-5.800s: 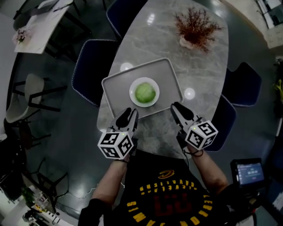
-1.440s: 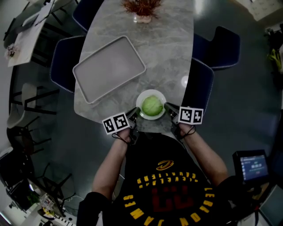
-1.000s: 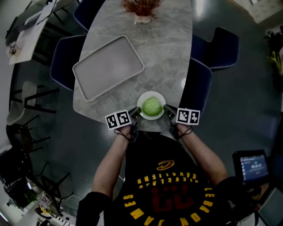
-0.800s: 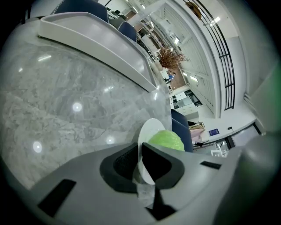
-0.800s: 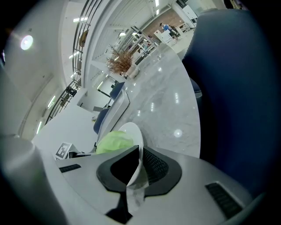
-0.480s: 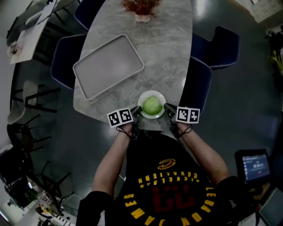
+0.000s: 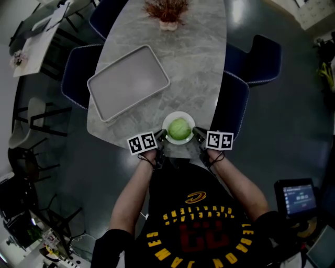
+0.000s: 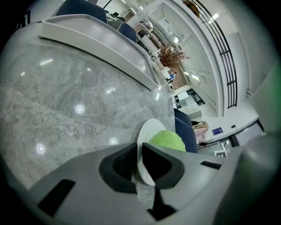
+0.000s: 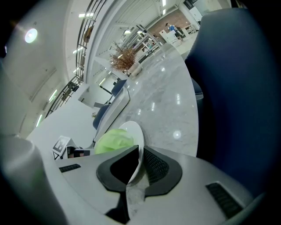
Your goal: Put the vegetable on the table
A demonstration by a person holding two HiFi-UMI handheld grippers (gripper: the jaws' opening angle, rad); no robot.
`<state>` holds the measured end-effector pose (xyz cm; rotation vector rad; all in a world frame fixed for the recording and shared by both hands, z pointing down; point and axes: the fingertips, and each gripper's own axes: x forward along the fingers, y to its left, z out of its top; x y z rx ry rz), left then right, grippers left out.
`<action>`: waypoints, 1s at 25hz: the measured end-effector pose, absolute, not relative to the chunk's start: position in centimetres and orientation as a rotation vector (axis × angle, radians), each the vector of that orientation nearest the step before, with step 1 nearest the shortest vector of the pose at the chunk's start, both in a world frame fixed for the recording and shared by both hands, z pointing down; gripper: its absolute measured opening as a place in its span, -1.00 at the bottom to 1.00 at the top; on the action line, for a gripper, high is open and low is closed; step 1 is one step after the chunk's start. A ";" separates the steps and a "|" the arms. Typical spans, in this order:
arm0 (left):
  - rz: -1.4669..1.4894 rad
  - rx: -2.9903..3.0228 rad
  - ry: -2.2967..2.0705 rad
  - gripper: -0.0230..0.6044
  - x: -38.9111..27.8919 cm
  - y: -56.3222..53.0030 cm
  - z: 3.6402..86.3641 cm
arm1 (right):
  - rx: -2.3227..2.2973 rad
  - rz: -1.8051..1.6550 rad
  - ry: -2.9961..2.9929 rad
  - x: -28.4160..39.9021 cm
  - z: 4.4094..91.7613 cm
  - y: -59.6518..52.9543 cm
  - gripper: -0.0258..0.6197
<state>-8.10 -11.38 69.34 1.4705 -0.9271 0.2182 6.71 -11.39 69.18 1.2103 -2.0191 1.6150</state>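
A round green vegetable (image 7: 179,127) lies on a white plate (image 7: 170,120) at the near edge of the marble table (image 7: 193,63). My left gripper (image 7: 161,136) is shut on the plate's left rim, and my right gripper (image 7: 197,133) is shut on its right rim. In the left gripper view the plate (image 8: 148,132) runs edge-on into the left gripper (image 8: 139,152), with the vegetable (image 8: 167,139) behind it. In the right gripper view the plate (image 9: 134,131) sits in the right gripper (image 9: 141,154), beside the vegetable (image 9: 113,139). Whether the plate touches the table is hidden.
An empty grey tray (image 7: 128,81) lies on the table's left half. A pot of dried red twigs (image 7: 167,11) stands at the far end. Dark blue chairs (image 7: 233,107) flank both sides of the table. A screen (image 7: 297,198) glows at the lower right.
The plate with the vegetable has come off the tray to the table's near edge, both grippers shut on its rim. Over the last second it barely shifted.
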 end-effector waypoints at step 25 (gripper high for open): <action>0.018 2.331 -1.443 -0.81 -7.2 -21.9 38.2 | 1.363 0.501 -2.698 1.9 40.1 -21.6 -0.81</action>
